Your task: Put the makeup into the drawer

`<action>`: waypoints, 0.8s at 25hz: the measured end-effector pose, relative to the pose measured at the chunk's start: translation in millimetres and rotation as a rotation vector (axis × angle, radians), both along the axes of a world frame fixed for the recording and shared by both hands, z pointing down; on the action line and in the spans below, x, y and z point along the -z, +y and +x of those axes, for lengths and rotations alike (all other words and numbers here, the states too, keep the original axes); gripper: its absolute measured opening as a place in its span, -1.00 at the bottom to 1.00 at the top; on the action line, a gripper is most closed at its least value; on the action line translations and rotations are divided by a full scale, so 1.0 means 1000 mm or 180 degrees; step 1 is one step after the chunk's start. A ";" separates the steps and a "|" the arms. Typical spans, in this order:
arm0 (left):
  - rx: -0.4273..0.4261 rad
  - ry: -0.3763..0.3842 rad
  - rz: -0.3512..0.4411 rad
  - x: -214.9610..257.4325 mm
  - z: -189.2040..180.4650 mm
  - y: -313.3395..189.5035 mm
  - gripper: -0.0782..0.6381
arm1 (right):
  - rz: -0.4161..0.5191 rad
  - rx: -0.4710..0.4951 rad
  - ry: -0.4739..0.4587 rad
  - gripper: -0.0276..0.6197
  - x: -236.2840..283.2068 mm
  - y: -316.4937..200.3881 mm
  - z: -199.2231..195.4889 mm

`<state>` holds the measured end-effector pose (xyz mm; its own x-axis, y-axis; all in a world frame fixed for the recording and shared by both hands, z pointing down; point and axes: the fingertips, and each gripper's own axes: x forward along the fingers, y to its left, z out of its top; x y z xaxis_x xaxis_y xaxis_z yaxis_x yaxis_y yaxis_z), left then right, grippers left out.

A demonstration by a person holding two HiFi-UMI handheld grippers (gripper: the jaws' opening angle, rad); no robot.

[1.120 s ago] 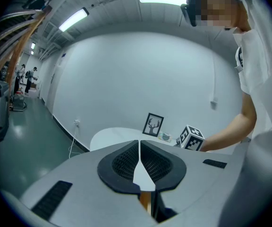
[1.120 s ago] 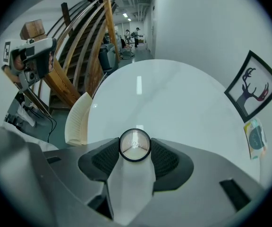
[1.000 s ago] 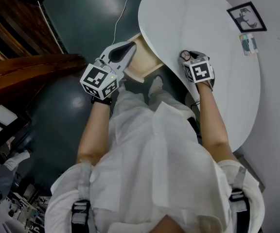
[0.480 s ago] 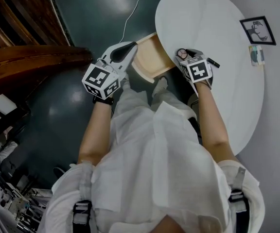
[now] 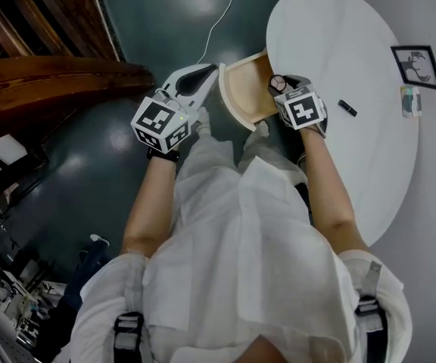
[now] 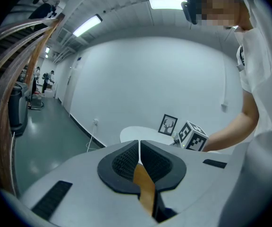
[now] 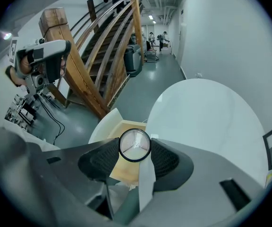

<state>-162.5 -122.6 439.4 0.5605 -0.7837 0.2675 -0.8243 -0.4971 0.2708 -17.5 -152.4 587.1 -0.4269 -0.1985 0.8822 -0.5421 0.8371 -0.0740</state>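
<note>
1. My right claw (image 7: 135,148) is closed on a round compact (image 7: 135,144); both ribbed pads press its black rim and its pale lid faces the camera
2. From the head view, that compact sits at the very tip of the right claw, about where the open drawer (image 5: 242,100) meets the rim of the white table (image 5: 339,44)
3. The drawer lies just ahead of and below the right claw's jaws, pulled out from under the table, with its pale wooden bottom bare where I can see it
4. My left claw (image 6: 139,145) has its jaws drawn together to a thin slit, with nothing gripped between the pads
5. The left claw's tip points at the drawer's curved front, which lies just to its right; I cannot tell whether they touch
6. To the right of the right claw, a short black stick (image 5: 347,107) lies on the tabletop, apart from the jaws
7. Farther right of that claw, near the table's far rim, a framed picture (image 5: 417,65) lies flat with a small box (image 5: 408,101) just beside it
8. The two claws are held level with each other, the drawer between them
</note>
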 end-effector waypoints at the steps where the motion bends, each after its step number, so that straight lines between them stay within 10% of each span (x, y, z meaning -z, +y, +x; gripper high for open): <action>1: 0.0008 0.0001 -0.0006 -0.001 -0.004 0.000 -0.72 | -0.0015 0.0020 0.0000 -0.27 -0.002 0.001 -0.006; 20: 0.0042 0.0004 -0.0153 -0.035 -0.053 0.000 -0.72 | 0.0078 0.0353 0.0303 -0.27 -0.057 0.003 -0.081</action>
<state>-215.7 -123.0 474.7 0.5505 -0.7774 0.3043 -0.8304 -0.4726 0.2951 -98.7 -149.6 644.0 -0.3619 -0.1766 0.9153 -0.4497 0.8932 -0.0055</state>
